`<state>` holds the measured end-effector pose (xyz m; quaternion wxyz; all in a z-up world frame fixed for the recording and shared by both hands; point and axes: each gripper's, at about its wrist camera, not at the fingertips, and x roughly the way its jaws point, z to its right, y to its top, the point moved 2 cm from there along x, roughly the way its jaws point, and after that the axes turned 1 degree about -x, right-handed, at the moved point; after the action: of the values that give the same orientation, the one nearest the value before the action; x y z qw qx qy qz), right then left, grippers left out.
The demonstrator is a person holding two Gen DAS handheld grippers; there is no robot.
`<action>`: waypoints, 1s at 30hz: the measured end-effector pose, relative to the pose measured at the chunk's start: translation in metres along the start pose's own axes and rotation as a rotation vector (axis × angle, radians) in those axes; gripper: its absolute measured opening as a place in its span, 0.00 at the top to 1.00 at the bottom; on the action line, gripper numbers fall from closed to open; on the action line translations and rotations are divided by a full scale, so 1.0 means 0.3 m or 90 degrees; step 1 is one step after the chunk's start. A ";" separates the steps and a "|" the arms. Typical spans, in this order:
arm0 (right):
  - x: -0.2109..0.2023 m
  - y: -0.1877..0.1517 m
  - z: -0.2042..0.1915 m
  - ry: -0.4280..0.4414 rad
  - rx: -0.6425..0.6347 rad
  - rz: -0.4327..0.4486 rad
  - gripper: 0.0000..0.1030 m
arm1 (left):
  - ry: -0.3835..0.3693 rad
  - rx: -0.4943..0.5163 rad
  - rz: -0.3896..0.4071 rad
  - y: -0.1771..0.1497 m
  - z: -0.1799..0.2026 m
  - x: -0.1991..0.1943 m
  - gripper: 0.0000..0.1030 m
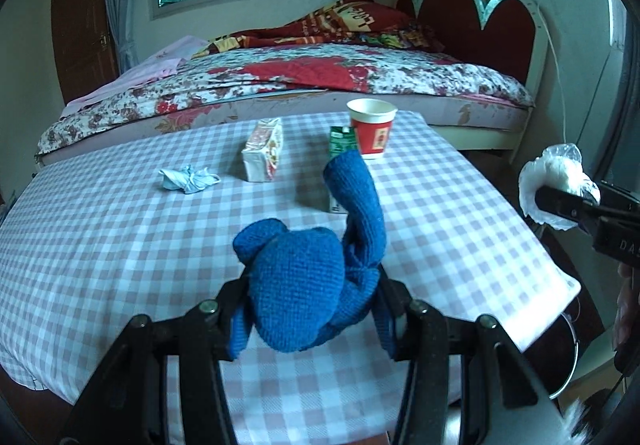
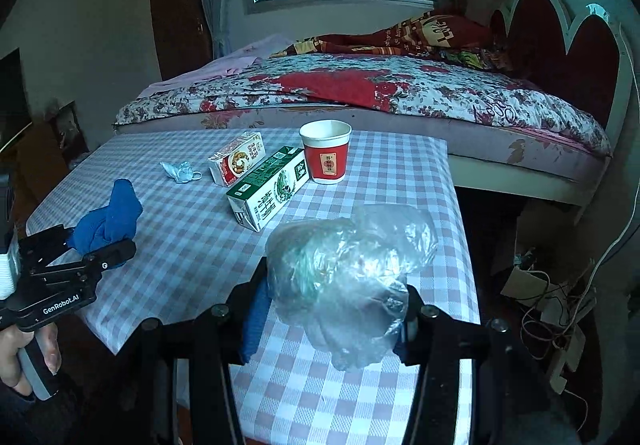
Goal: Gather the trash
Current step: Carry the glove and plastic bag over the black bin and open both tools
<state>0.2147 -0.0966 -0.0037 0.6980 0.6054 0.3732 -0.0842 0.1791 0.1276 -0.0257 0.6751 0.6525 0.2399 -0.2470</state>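
My left gripper is shut on a bunched blue knitted cloth, held above the checked table; the same blue cloth and left gripper show at the left of the right wrist view. My right gripper is shut on a crumpled clear plastic bag, also above the table, and the bag shows at the right edge of the left wrist view. On the table lie a green and white milk carton, a red paper cup, a small red and white carton and a crumpled pale blue face mask.
The table has a pink and white checked cloth. Behind it stands a bed with a floral quilt and a red headboard. Cables and a power strip lie on the floor at the right. A metal rim shows below the table's right edge.
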 end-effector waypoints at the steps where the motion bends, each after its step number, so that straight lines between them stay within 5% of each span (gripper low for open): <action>1: -0.022 -0.010 0.001 0.000 -0.001 0.002 0.50 | -0.004 0.004 0.001 -0.005 0.015 -0.013 0.50; 30: -0.420 -0.282 0.218 -0.075 0.067 0.035 0.50 | -0.127 0.122 0.016 -0.106 0.492 -0.177 0.50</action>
<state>0.1048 -0.2197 0.0079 0.6881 0.6451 0.3096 -0.1203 0.1182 -0.0198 -0.0106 0.6333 0.6891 0.1388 -0.3238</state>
